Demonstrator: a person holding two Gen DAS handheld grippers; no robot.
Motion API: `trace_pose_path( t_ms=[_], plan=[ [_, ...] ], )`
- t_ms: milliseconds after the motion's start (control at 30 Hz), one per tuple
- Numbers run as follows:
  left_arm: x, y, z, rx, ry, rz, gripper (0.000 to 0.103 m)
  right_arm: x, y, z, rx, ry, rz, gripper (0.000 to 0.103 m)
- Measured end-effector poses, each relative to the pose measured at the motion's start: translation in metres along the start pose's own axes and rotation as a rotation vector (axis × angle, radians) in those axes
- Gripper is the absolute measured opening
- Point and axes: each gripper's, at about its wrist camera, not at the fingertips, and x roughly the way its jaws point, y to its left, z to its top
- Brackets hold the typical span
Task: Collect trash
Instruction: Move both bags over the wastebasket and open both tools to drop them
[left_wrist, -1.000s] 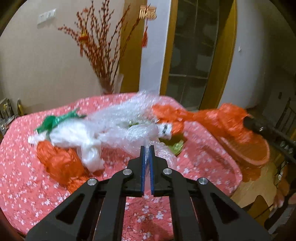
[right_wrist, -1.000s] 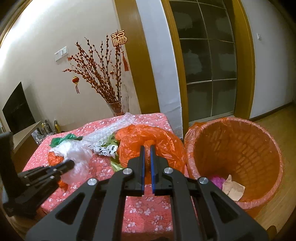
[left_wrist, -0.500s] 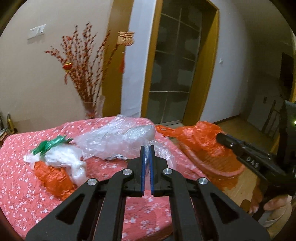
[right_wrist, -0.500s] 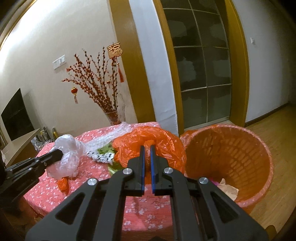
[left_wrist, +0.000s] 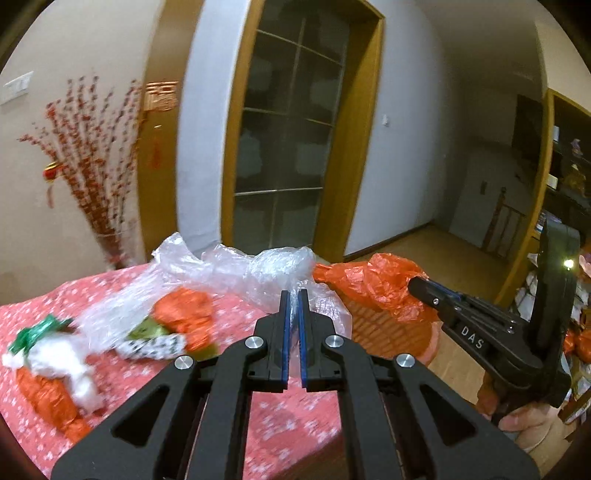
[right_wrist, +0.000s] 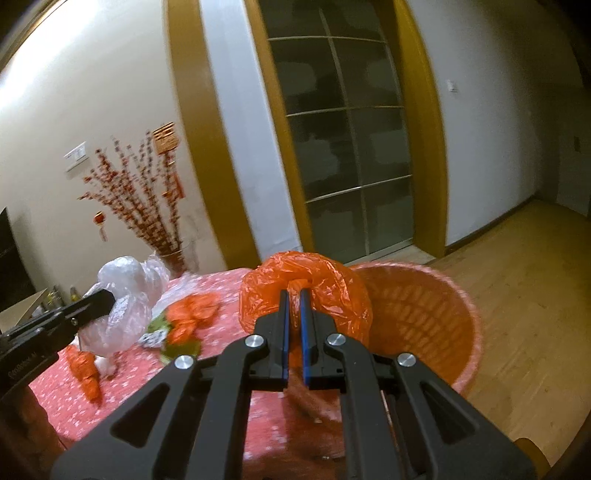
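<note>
Left gripper: the left gripper (left_wrist: 291, 295) is seen with its jaws pressed together on a bundle of clear plastic wrap (left_wrist: 258, 273), which is held up off the table; in the right wrist view the same gripper (right_wrist: 105, 297) is seen from the side with the wrap (right_wrist: 125, 295) bunched at its tip.
Right gripper: the right gripper (right_wrist: 294, 295) is clamped on a fold of an orange plastic bag (right_wrist: 306, 288); the bag is held up beside the basket's rim. In the left wrist view the gripper (left_wrist: 415, 284) and the bag (left_wrist: 369, 284) are seen at the right.
Trash basket: an orange woven basket (right_wrist: 424, 317) is seen on the wooden floor (right_wrist: 517, 295) just beside the table's edge, at the right.
Table: a red flowered tablecloth (left_wrist: 110, 369) is covered in part with litter.
Trash left on the table: a crumpled orange bag (left_wrist: 184, 314), a black-and-white patterned wrapper (left_wrist: 155, 345), a white bag with a green strip (left_wrist: 55, 350) and another orange piece (left_wrist: 44, 391) are lying there, all blurred.
Background: a vase of red blossom branches (right_wrist: 147, 206) is set against the wall, next to a wood-framed glass door (right_wrist: 347, 147).
Person: a hand (left_wrist: 524, 421) is seen under the right gripper's handle.
</note>
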Motion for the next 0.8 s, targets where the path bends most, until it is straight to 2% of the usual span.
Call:
trace_pose_path(
  t_ms=[367,733,800],
  plan=[
    [0.046,-0.036,0.009,0.065,0.010,-0.089,0.004,0.003,-0.048,0.009,0.068,-0.052,-0.112,0.007],
    [0.083,-0.066,0.007,0.107,0.053,-0.147,0.004,0.015,-0.079,0.007,0.122,-0.047,-0.155,0.007],
    [0.088,-0.070,0.005,0.112,0.066,-0.153,0.004,0.018,-0.083,0.007,0.132,-0.045,-0.157,0.011]
  ],
)
